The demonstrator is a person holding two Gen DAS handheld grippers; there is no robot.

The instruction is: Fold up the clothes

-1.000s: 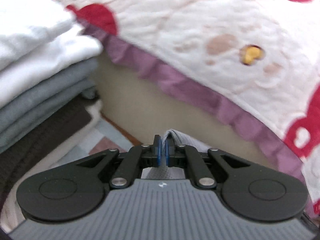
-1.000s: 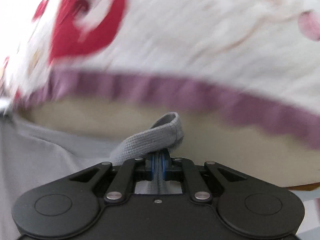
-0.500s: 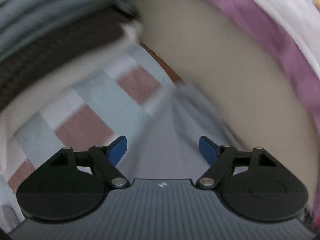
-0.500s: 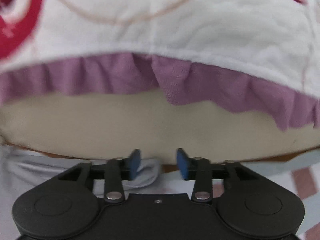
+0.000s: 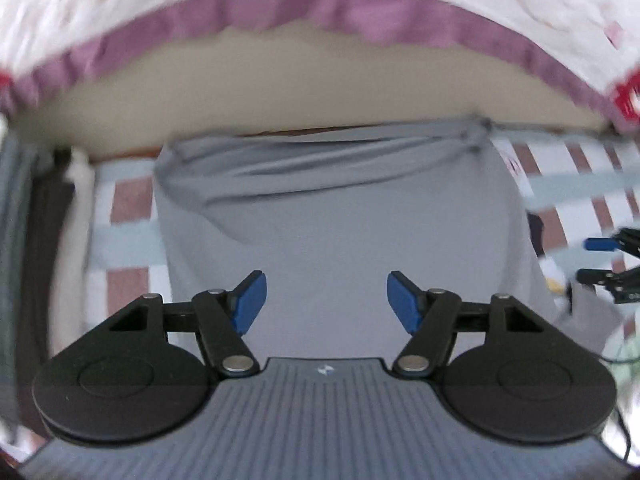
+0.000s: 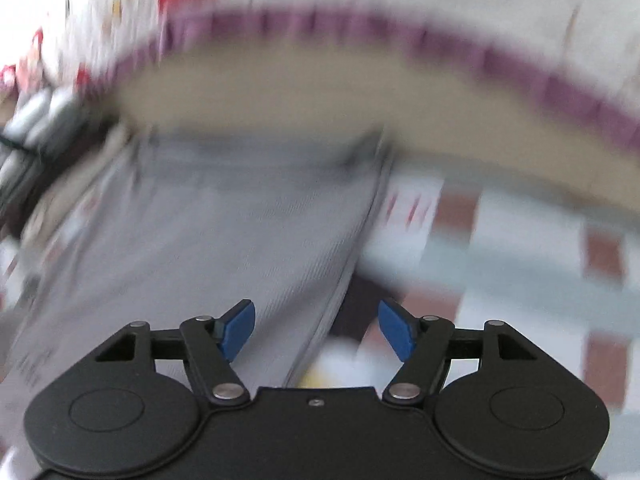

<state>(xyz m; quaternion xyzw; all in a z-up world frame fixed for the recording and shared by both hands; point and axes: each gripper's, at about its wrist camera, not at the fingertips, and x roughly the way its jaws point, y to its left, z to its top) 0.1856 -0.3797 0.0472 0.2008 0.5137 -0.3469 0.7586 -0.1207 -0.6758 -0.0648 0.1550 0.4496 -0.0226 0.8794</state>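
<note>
Just one grey garment (image 5: 340,232), two tongs (image 5: 323,307) (image 6: 316,331)

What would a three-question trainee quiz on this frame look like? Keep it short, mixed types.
1. True or false: the left gripper is clamped on the grey garment.
2. The far end of the garment lies: A) flat and smooth, B) bunched in folds, C) hanging off the edge.
3. Fill in: the surface under the garment is a ____ cloth.

Key
1. False. Its pads stand apart above the fabric, gripping nothing; the jaws are closing.
2. B. Folds gather at the far end, below the purple-trimmed blanket.
3. Checked. The right gripper, jaws opening, hangs over the garment's edge and holds nothing.
</note>
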